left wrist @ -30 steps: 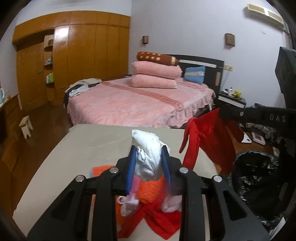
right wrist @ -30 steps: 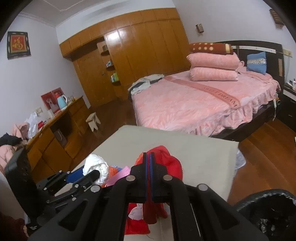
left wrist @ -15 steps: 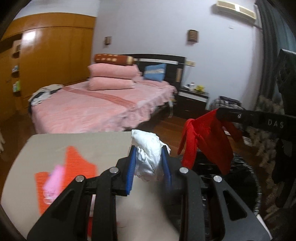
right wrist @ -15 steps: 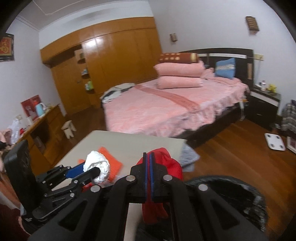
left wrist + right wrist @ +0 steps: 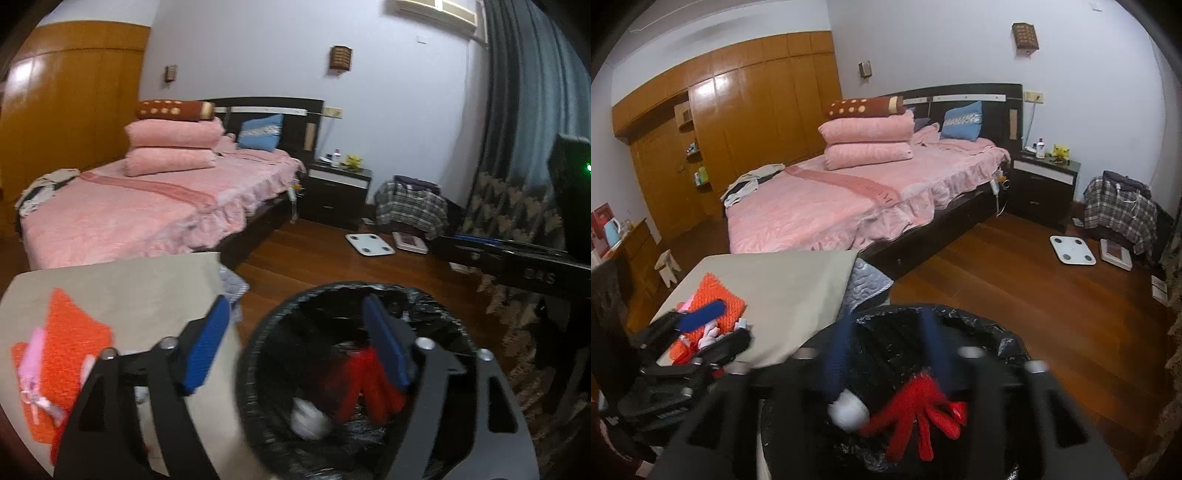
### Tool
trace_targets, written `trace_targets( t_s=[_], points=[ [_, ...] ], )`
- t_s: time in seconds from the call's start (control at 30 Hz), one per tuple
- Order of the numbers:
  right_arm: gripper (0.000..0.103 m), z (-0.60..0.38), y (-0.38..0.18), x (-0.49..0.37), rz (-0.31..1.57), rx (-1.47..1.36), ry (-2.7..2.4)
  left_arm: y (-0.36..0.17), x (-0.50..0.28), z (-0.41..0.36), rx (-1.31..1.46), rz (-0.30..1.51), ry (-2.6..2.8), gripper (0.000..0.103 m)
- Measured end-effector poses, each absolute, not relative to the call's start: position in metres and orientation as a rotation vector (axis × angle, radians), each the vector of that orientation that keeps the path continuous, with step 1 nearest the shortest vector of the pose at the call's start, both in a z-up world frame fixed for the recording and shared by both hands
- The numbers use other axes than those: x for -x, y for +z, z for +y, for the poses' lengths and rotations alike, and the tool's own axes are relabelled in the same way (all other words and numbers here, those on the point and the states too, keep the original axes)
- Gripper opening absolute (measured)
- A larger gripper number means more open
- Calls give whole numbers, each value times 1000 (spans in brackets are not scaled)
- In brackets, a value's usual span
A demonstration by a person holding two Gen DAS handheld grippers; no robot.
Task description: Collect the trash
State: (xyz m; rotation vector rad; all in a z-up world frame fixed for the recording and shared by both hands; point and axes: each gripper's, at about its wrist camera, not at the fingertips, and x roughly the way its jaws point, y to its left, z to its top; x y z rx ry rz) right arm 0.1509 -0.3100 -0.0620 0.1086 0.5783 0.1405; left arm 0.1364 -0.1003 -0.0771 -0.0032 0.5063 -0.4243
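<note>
A bin with a black liner [image 5: 332, 291] stands on the floor just right of the beige table [image 5: 129, 280]. My left gripper [image 5: 295, 345] hangs over the bin, its jaws opening and nothing between the blue pads. Below it, inside the bin, are a white crumpled wad [image 5: 308, 421] and a red glove [image 5: 369, 384]. My right gripper [image 5: 886, 350] is also above the bin [image 5: 960, 314], its jaws blurred and opening, free of the red glove [image 5: 919, 410] and white wad [image 5: 849, 410] beneath. The left gripper [image 5: 722, 326] shows at the table's edge.
An orange knitted cloth [image 5: 70, 347] with small pink items [image 5: 33, 354] lies on the table. Beyond are a pink bed [image 5: 849, 206], a dark nightstand [image 5: 1045, 184], a white scale [image 5: 1071, 249] on the wood floor, and a plaid bag [image 5: 1119, 206] by the curtain.
Both grippers swung right from above the table to above the bin and opened. The white wad left the left gripper and the red glove left the right; both are now in the bin.
</note>
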Motion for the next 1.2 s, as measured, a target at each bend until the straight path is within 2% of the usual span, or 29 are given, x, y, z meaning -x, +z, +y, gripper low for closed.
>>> trace_targets(
  t_s=[0.03, 0.13, 0.23, 0.57, 0.87, 0.97, 1.2],
  points=[
    [66, -308, -62, -151, 572, -109, 143, -76, -136, -93, -1, 503, -405, 81],
    [87, -294, -63, -149, 528, -104, 149, -72, -129, -61, -11, 491, -319, 89],
    [97, -264, -63, -154, 491, -97, 188, -69, -122, -20, -13, 480, -217, 90],
    [97, -149, -95, -185, 543, -77, 349, -71, -106, 89, 0, 496, 40, 90],
    [96, -75, -138, -202, 617, -38, 430, -93, -106, 138, 1, 535, 139, 90],
    [92, -59, -150, -203, 643, -24, 441, -100, -107, 148, 6, 548, 147, 90],
    [72, -23, -170, -196, 696, 28, 526, -112, -111, 165, 24, 571, 170, 90]
  ],
)
